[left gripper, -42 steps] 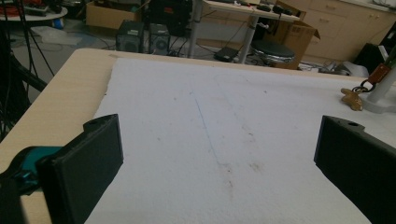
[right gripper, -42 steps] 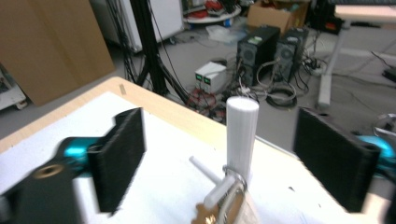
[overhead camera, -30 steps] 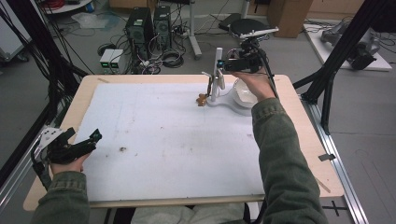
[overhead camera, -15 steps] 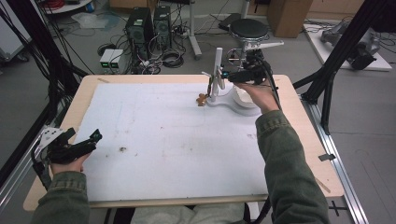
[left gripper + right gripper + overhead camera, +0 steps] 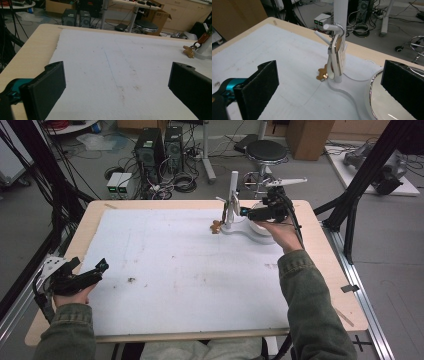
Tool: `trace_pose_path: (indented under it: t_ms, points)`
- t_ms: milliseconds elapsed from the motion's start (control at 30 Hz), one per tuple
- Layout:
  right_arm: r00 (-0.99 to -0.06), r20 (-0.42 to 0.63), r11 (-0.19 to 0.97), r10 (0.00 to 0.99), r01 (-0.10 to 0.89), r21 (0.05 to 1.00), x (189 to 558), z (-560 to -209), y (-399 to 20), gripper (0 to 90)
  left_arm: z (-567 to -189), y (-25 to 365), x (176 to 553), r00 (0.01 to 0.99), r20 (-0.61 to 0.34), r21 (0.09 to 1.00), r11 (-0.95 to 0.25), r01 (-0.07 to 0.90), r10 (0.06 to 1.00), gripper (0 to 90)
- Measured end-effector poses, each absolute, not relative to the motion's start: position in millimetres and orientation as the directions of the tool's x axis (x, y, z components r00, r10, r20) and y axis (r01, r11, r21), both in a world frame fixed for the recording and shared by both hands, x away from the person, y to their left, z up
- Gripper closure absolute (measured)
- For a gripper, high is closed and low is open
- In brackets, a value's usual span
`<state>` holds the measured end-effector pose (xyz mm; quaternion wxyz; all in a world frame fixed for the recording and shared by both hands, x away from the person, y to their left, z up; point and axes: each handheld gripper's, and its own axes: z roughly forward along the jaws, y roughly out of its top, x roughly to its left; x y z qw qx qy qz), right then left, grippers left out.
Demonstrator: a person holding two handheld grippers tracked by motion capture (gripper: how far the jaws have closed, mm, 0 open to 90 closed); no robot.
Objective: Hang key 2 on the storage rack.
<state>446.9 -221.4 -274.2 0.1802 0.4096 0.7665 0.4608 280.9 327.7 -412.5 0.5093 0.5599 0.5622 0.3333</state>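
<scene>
From the high view, the right gripper (image 5: 246, 211) hovers just beside the white stand (image 5: 232, 195) at the table's far edge, lined up to reach the keyring (image 5: 226, 212) hanging from its peg, while the left gripper (image 5: 97, 268) rests at the near left corner, well apart and out of the way. The left gripper view shows its jaws wide apart over bare white foam board (image 5: 120, 67), holding nothing. In the right gripper view the jaws also gape empty, the keyring (image 5: 335, 58) centred between them, its brown charm (image 5: 322, 74) touching the board beside the stand's base.
</scene>
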Motion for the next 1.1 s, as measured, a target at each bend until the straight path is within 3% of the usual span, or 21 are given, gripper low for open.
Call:
trace_pose_path:
  t_ms: [1100]
  points:
    - [-0.603, 0.110, 0.234, 0.790, 0.462, 0.855, 406, -325, -241, 0.5, -413, 325, 283, 0.160, -0.204, 0.937, 0.145, 0.318, 0.966, 1.7]
